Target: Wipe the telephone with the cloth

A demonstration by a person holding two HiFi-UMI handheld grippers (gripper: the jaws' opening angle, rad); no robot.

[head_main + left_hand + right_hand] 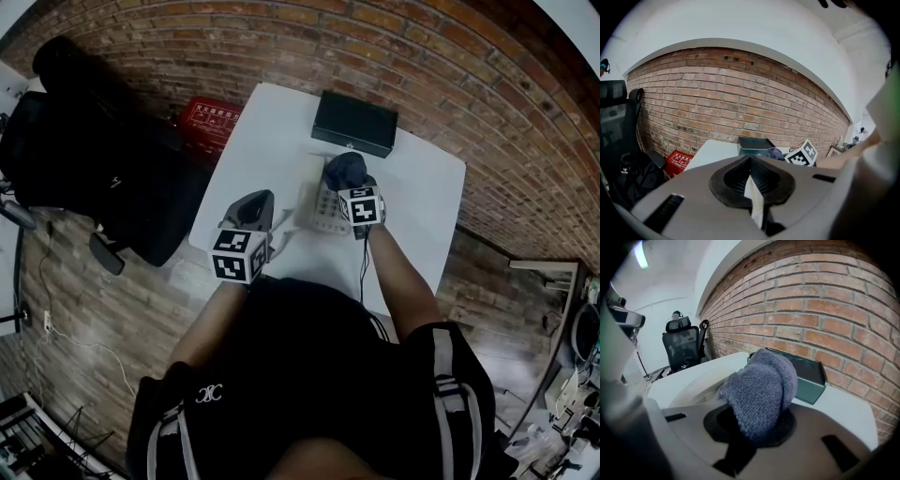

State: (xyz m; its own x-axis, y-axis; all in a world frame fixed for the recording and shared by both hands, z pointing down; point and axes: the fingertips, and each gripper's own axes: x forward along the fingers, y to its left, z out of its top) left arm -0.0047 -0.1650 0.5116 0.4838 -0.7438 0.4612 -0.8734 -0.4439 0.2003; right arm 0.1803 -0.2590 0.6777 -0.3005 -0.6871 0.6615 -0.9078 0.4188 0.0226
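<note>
Head view first: my right gripper (349,180) is out over the middle of the white bench (422,187), and its fingers are clamped on the blue-grey cloth (344,167). The cloth sits at the far end of the pale telephone (322,208), which lies mid-bench just in front of a dark box (354,123). My left gripper (255,204) hangs near the bench's left edge, beside the telephone and apart from it. A red case (211,120) lies on the floor to the left, with a black chair (94,159) further out.

Left gripper view now: my fingers (736,180) are together, with a thin pale strip showing in the seam between them; I cannot tell what it is. Beyond them I see the bench (712,152), the dark box (753,144), the cloth (774,153) and the right gripper's marker cube (803,153), all under a brick wall (740,93).

Right gripper view: the knitted cloth (761,390) bulges up out of my closed fingers and fills the middle. The telephone's pale body (693,387) lies just beside and below it, the dark box (808,373) just behind, and the chair (682,345) well back.
</note>
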